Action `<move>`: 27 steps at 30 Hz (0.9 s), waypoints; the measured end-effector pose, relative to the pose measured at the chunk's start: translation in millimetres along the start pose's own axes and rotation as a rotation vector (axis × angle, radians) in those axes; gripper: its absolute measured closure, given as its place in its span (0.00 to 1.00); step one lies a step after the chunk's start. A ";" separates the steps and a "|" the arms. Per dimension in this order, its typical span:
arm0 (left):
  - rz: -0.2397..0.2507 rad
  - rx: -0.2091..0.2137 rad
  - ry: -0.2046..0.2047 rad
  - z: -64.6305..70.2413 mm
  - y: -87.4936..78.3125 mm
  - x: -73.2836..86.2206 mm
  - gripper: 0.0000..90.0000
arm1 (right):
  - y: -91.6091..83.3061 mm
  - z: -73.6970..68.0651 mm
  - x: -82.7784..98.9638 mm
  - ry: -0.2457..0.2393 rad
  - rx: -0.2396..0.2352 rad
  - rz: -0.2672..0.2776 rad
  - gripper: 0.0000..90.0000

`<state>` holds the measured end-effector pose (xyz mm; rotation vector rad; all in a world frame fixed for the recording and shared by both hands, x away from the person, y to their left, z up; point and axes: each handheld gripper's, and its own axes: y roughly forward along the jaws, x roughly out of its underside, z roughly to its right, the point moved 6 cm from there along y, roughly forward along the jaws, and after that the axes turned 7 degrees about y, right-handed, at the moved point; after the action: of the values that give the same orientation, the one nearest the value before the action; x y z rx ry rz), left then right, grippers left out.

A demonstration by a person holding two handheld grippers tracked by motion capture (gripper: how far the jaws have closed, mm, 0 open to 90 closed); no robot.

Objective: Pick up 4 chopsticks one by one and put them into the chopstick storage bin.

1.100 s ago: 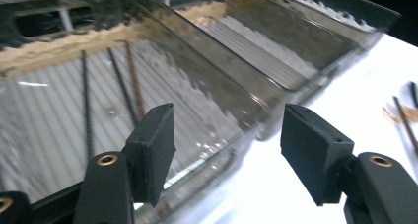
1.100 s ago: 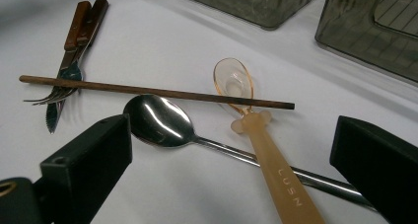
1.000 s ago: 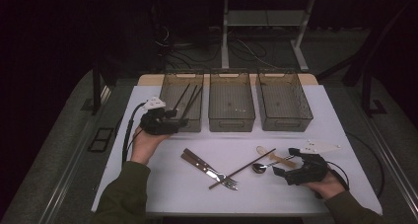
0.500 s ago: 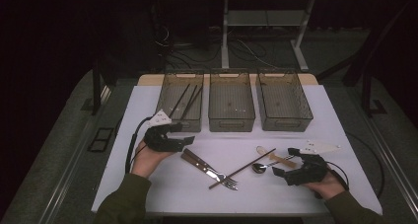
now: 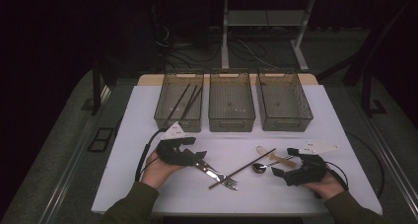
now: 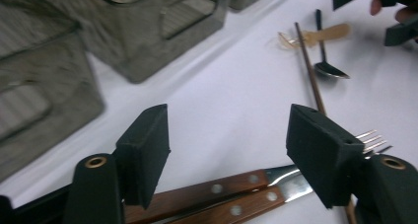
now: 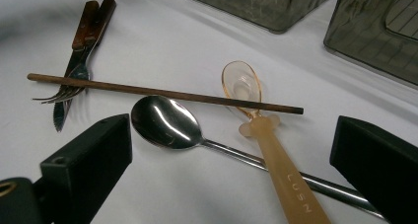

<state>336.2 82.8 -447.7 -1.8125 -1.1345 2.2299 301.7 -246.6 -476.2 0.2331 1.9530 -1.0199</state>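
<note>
My left gripper [image 5: 198, 157] [image 6: 226, 150] hovers low over the wooden handles of a knife and fork [image 5: 217, 172] [image 6: 212, 197]. Its jaws are open and have just closed a little; the handles lie between them, and the pads press on nothing. My right gripper [image 5: 284, 162] [image 7: 231, 160] rests open near the front right. Between its jaws lie a metal spoon [image 7: 165, 121] [image 5: 263, 166] and an amber plastic spoon [image 7: 276, 155] [image 5: 274, 156]. A dark chopstick [image 5: 241, 168] [image 7: 162, 92] lies across the fork tines and the amber spoon.
Three clear bins stand in a row at the back of the white table [image 5: 138, 135]: the left bin [image 5: 163, 116] holds dark chopsticks, and the middle bin [image 5: 231, 119] and right bin [image 5: 285, 121] follow. The table's front edge is close to both hands.
My left gripper has come away from the left bin, moving nearer and lower to the knife and fork handles. The right gripper has stayed where it was.
</note>
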 end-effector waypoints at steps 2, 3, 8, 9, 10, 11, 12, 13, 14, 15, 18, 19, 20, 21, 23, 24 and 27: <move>-0.005 0.014 0.003 5.9 3.8 0.9 0.38 | 0.0 0.1 0.0 0.000 0.001 0.001 0.03; -0.011 0.020 0.012 8.1 5.2 1.3 0.39 | 0.0 0.2 0.0 -0.001 0.001 0.000 0.03; -0.011 0.053 0.013 19.0 11.8 0.5 0.47 | 0.1 0.2 0.1 -0.001 0.001 0.000 0.03; -0.006 0.058 0.013 20.8 12.8 -0.3 0.49 | 0.1 0.2 0.1 -0.002 0.001 0.000 0.03; 0.001 0.063 0.013 22.6 13.8 -1.1 0.51 | 0.1 0.2 0.1 -0.002 0.001 -0.001 0.03; 0.003 0.068 0.011 24.3 15.1 -1.5 0.53 | 0.2 0.3 0.2 -0.003 0.001 0.000 0.03; 0.002 0.075 0.010 26.0 16.6 -1.7 0.55 | 0.3 0.3 0.2 -0.003 0.002 -0.001 0.03; 0.003 0.082 0.005 28.1 18.4 -1.6 0.56 | 0.2 0.1 0.4 0.002 0.002 -0.003 0.03; 0.000 0.090 0.004 30.1 20.6 -1.2 0.58 | 0.2 0.0 0.5 0.003 0.002 -0.004 0.03; -0.011 0.099 0.008 32.1 22.7 -0.3 0.59 | 0.3 0.1 0.5 0.003 0.002 -0.004 0.03; -0.030 0.121 0.018 38.7 29.1 1.2 0.64 | 0.3 0.0 0.5 0.002 0.002 -0.004 0.03; -0.034 0.126 0.020 40.9 30.9 1.5 0.65 | 0.3 0.0 0.5 0.002 0.003 -0.004 0.03; -0.038 0.135 0.026 42.9 32.7 1.8 0.66 | 0.3 0.0 0.5 0.003 0.003 -0.005 0.03; -0.040 0.144 0.025 45.2 34.5 1.9 0.67 | 0.4 0.1 0.5 0.003 0.002 -0.004 0.03; -0.048 0.155 0.034 50.0 38.1 2.4 0.70 | 0.4 0.4 0.5 0.001 0.002 -0.004 0.03; -0.046 0.160 0.035 52.8 40.2 2.2 0.72 | 0.3 0.3 0.5 0.002 0.002 -0.004 0.03; -0.064 0.178 0.055 59.9 44.9 2.9 0.75 | 0.2 0.3 0.5 0.002 0.001 -0.003 0.03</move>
<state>301.1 21.6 -472.6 -1.7308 -0.9380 2.1552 301.7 -246.8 -476.8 0.2318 1.9550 -1.0237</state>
